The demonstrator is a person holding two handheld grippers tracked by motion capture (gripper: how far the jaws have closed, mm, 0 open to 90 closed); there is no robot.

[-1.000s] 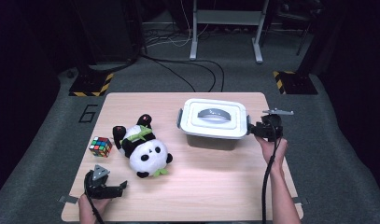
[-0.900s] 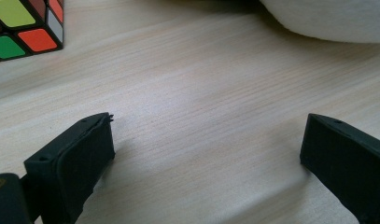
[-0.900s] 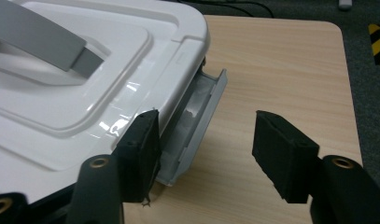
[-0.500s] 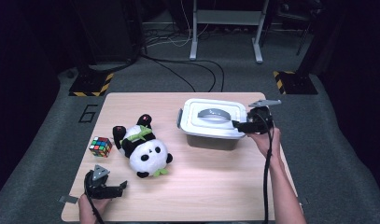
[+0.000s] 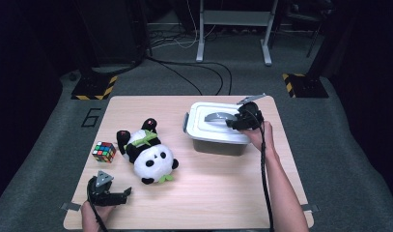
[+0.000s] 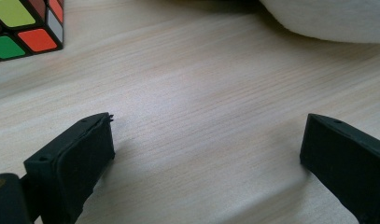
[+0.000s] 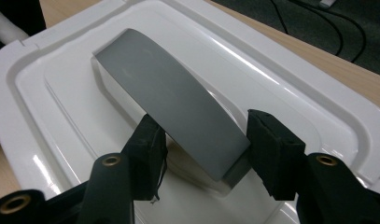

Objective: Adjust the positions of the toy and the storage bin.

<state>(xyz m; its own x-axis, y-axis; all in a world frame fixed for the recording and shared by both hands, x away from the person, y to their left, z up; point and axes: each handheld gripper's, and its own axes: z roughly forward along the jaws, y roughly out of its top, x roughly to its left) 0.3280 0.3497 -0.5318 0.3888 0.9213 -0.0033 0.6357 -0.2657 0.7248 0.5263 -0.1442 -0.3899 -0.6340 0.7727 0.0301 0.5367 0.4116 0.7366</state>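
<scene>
The right gripper (image 7: 204, 140) has just closed on the grey handle (image 7: 171, 100) of the white box lid (image 7: 61, 98), while the left gripper (image 6: 204, 154) rests wide open on the tabletop (image 6: 201, 84).

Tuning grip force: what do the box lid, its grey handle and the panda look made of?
Lid: glossy white hard plastic, judging by sharp highlights and moulded ridges. Grey handle: matte, likely plastic; no glare. Panda: soft plush fabric, fuzzy outline.
</scene>
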